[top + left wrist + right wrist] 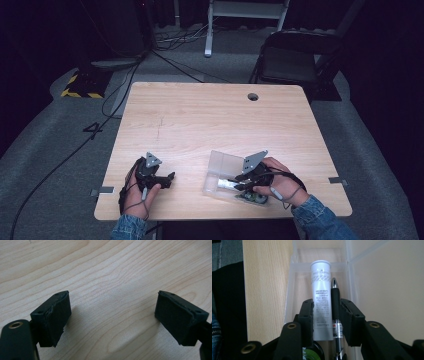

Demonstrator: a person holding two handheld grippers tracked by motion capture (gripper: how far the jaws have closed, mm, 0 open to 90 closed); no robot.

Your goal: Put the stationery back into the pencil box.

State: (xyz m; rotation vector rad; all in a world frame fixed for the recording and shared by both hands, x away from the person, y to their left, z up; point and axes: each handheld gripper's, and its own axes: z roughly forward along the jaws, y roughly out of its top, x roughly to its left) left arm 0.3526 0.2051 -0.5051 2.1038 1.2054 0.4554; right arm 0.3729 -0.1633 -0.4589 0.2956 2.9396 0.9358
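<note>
A clear plastic box (294,262) lies open on the wooden table, its lid (225,162) standing up on the far side. Inside it a white tube (320,290) and a black pen (335,302) lie side by side. My right gripper (327,307) reaches into the box with both of them between its jaws. A thin gap shows beside the pen, so the pads are not pressing. In the high view this right gripper (234,183) is at the front right. My left gripper (112,312) rests on bare wood at the front left (169,180), open wide with nothing between its jaws.
A green round item (310,353) sits at the near end of the box. The table has a cable hole (253,96) near its far edge. A dark chair (295,60) and floor cables (75,145) lie beyond and left of the table.
</note>
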